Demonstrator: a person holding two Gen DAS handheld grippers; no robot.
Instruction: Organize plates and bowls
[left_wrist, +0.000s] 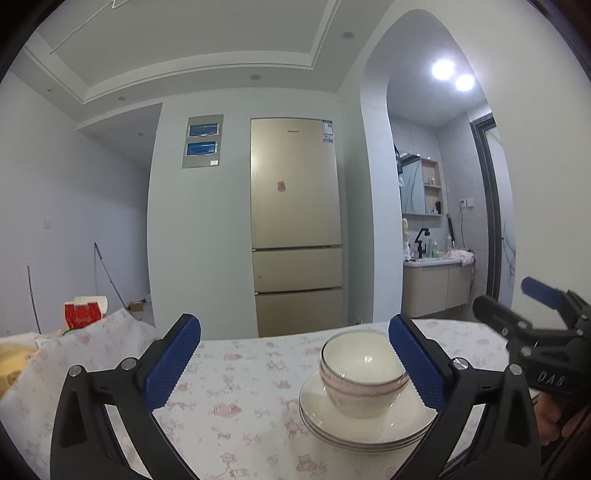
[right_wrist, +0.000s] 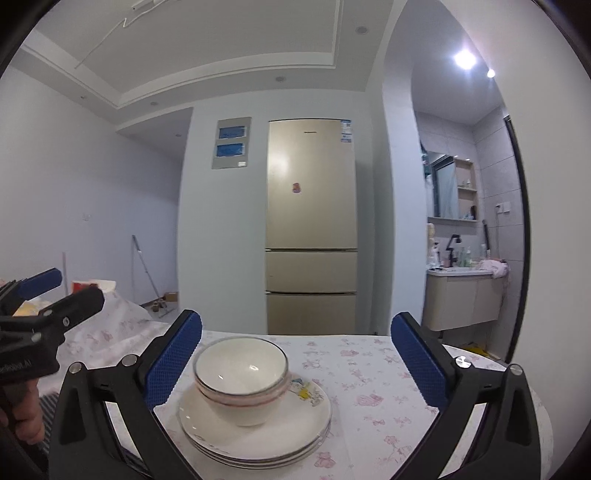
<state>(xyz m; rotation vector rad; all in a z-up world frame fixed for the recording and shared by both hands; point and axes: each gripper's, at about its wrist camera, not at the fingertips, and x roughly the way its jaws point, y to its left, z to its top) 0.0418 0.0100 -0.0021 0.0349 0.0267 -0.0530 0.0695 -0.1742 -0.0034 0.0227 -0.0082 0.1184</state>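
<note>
Nested white bowls (left_wrist: 364, 376) (right_wrist: 242, 374) with pink rim lines stand on a stack of white plates (left_wrist: 384, 430) (right_wrist: 295, 424) on the flowered tablecloth. One plate shows a cartoon print. My left gripper (left_wrist: 295, 363) is open and empty; its right blue pad covers the bowls' right edge in the picture. My right gripper (right_wrist: 295, 363) is open and empty too, with the bowls just inside its left pad. Each gripper also shows from the side in the other's view, the right gripper (left_wrist: 517, 306) and the left gripper (right_wrist: 70, 288), both held by a hand.
The table (left_wrist: 236, 398) carries a white cloth with pink flowers; its rounded edge lies at the right (right_wrist: 539, 413). A red and white box (left_wrist: 83, 314) sits on a cloth-covered heap at the left. A gold fridge (right_wrist: 312, 221) and a washbasin alcove (right_wrist: 461, 288) stand beyond.
</note>
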